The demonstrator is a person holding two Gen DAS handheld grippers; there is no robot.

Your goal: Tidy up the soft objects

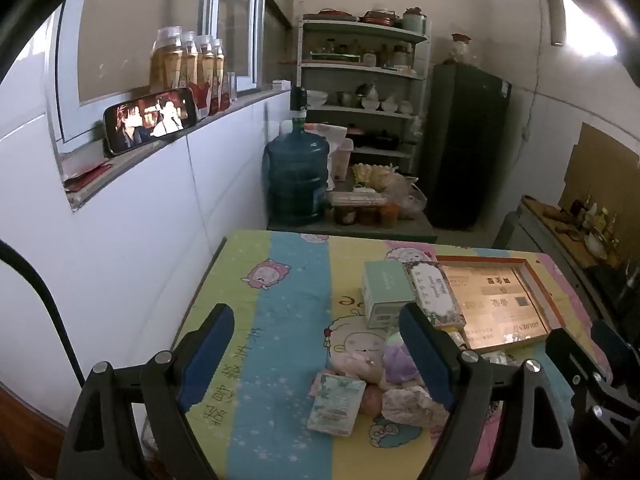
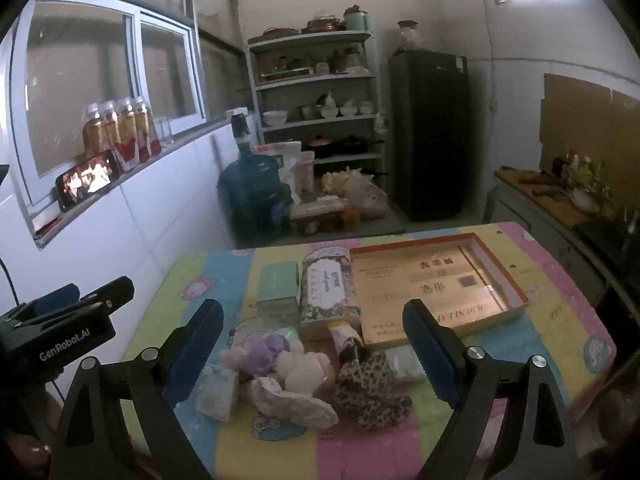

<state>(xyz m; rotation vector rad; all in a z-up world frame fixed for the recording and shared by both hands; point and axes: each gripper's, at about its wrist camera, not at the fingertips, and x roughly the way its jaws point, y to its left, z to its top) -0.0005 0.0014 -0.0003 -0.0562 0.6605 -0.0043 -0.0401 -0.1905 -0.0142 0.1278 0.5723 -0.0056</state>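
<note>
A heap of soft things lies at the near middle of the table: a purple and pink plush (image 2: 267, 350), a cream plush (image 2: 303, 372), a leopard-print pouch (image 2: 370, 394), a floral tissue pack (image 2: 218, 392) and a pale crumpled cloth (image 2: 294, 400). Behind them lie a flat orange-rimmed box lid (image 2: 436, 284), a floral wipes pack (image 2: 329, 290) and a mint box (image 2: 278, 286). My right gripper (image 2: 316, 344) hangs open above the heap, touching nothing. My left gripper (image 1: 318, 346) is open too, over the tissue pack (image 1: 337, 404) and plush (image 1: 360, 356).
The table wears a striped cartoon cloth (image 2: 560, 320) and stands against a white tiled wall. Behind it are a blue water jug (image 2: 252, 196), shelves of dishes (image 2: 320, 92) and a dark fridge (image 2: 430, 132). A phone (image 1: 150, 120) and bottles sit on the window sill. A counter (image 2: 560, 200) runs along the right.
</note>
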